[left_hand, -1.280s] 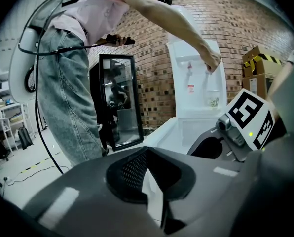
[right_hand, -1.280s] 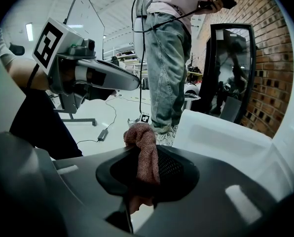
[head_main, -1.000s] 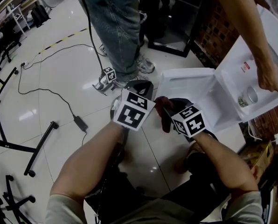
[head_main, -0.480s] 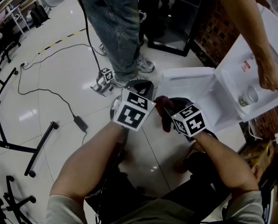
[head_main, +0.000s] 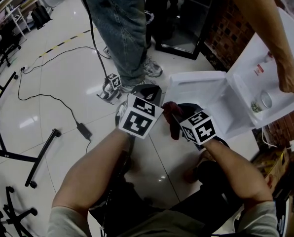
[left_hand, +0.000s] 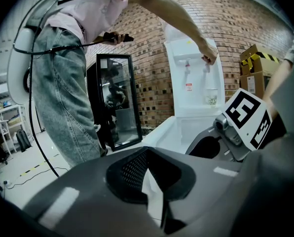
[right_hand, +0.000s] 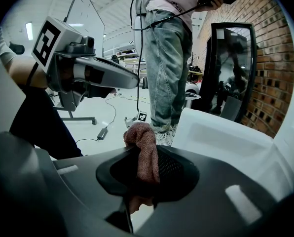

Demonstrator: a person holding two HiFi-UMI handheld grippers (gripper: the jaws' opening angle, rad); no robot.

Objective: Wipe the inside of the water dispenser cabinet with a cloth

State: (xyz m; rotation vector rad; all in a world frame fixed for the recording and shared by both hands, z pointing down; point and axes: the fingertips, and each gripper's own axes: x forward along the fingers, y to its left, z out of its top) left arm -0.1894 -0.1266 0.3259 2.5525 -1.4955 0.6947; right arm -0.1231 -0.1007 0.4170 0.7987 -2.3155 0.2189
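Observation:
A brownish-red cloth (right_hand: 143, 149) is bunched between the jaws of my right gripper (right_hand: 146, 168), which is shut on it; it shows as a dark red lump (head_main: 172, 116) in the head view. My left gripper (head_main: 149, 94) hangs just left of it, shut and empty (left_hand: 152, 184). The white water dispenser (head_main: 265, 78) stands at the right, its cabinet door (head_main: 199, 95) swung open toward me. Another person's hand (head_main: 288, 80) reaches to the taps (left_hand: 206, 58), above a cup (head_main: 264, 100).
A person in jeans (head_main: 122, 28) stands just beyond my grippers, holding a cabled handle (left_hand: 115, 36). A dark mirror panel (left_hand: 115, 100) leans on the brick wall. Cables (head_main: 63, 102) and stand legs (head_main: 41, 154) cross the tiled floor at left. Cardboard boxes (left_hand: 255, 68) stand by the dispenser.
The other person's hand at the dispenser has shifted slightly right. Both my grippers are where they were.

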